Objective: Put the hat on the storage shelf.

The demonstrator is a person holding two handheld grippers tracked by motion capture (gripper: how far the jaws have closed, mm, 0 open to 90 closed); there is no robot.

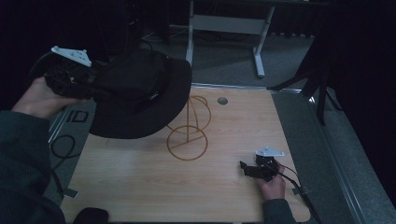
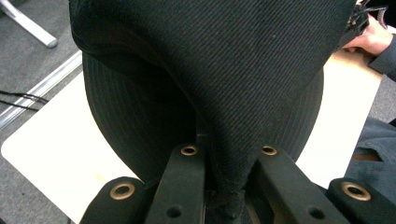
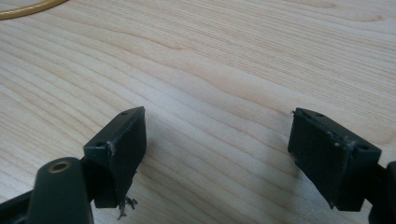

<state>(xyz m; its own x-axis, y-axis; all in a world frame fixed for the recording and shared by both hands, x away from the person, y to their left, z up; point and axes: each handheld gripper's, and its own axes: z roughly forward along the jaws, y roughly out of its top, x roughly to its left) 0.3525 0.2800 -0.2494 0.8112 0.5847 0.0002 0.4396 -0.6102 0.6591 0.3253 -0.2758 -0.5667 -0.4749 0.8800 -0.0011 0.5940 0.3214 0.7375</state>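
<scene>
A black brimmed hat (image 1: 140, 95) hangs in the air over the table's far left part, tilted toward a gold wire stand (image 1: 187, 135). My left gripper (image 1: 86, 86) is shut on the hat's crown; the left gripper view has the black cloth (image 2: 224, 93) pinched between the two jaws. The stand has a round base ring and an upright loop partly hidden behind the brim. My right gripper (image 1: 243, 167) rests low on the table at the near right, open with nothing between its pads (image 3: 123, 149).
The light wooden table (image 1: 140, 186) has a small round grommet (image 1: 222, 100) at its far edge. Cables lie off the left edge (image 1: 63, 144) and trail from the right gripper (image 1: 303, 193). A white desk frame (image 1: 224, 28) stands beyond on grey carpet.
</scene>
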